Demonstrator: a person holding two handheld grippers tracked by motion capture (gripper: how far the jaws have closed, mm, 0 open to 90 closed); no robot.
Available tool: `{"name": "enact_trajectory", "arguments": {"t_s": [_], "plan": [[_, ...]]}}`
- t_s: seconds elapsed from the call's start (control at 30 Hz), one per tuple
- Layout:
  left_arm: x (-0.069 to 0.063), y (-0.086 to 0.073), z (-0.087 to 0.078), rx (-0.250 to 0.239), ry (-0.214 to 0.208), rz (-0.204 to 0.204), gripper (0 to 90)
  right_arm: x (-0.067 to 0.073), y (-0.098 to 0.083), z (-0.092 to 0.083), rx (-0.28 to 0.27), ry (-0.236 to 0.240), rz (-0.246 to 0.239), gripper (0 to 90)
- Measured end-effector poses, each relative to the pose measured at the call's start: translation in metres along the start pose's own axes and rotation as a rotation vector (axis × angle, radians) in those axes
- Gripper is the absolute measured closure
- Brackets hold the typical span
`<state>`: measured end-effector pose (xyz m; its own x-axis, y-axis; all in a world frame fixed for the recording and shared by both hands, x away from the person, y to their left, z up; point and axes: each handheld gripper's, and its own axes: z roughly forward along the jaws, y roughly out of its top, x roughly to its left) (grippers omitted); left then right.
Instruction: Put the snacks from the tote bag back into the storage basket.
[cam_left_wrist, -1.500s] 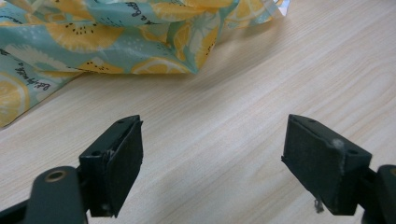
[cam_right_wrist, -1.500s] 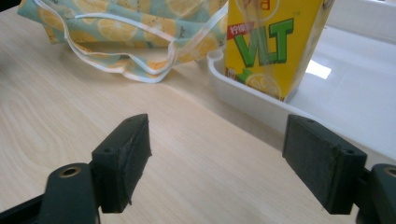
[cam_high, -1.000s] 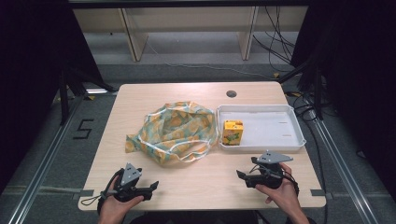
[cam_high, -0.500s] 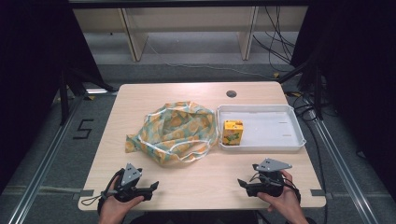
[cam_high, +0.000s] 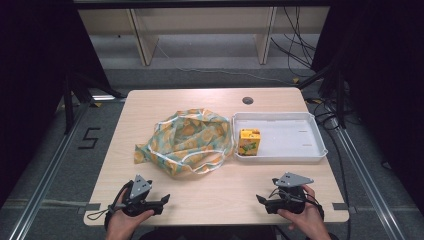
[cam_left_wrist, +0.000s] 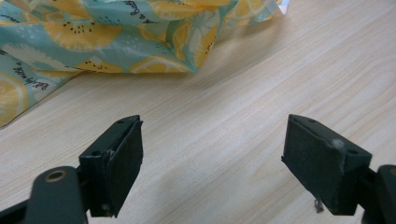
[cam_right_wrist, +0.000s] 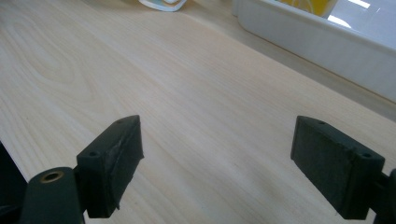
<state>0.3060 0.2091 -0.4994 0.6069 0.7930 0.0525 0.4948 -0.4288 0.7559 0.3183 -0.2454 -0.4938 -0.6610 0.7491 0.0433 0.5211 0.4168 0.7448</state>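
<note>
While both rest released on the pale wooden counter (cam_high: 210, 197), the left hand-held gripper (cam_high: 161, 202) lies nearer the crumpled lemon-print fabric bag (cam_high: 190, 140), ahead and rightward, than the right hand-held gripper (cam_high: 262, 202).

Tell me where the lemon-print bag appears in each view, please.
High view: the bag lies at mid-table, left of the white tray.
Left gripper view: it spreads across the top left, beyond the open fingers.
Right gripper view: I can make out just a white-edged bit at the top edge, probably the bag.
Shared landmark: the wooden table.
</note>
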Motion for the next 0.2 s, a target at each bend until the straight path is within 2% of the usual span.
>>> {"name": "enact_trajectory", "arguments": {"t_s": [0.1,0.2], "plan": [[0.0,0.0002,-0.0002,0.005,0.0,0.001,19.7,-0.0004,-0.0003,0.0002,-0.002,-0.004,-0.005,17.7],[-0.0001,0.0002,-0.0001,0.002,0.0,0.0,19.7,-0.0007,-0.001,-0.0003,0.006,-0.006,0.011,17.7]]}}
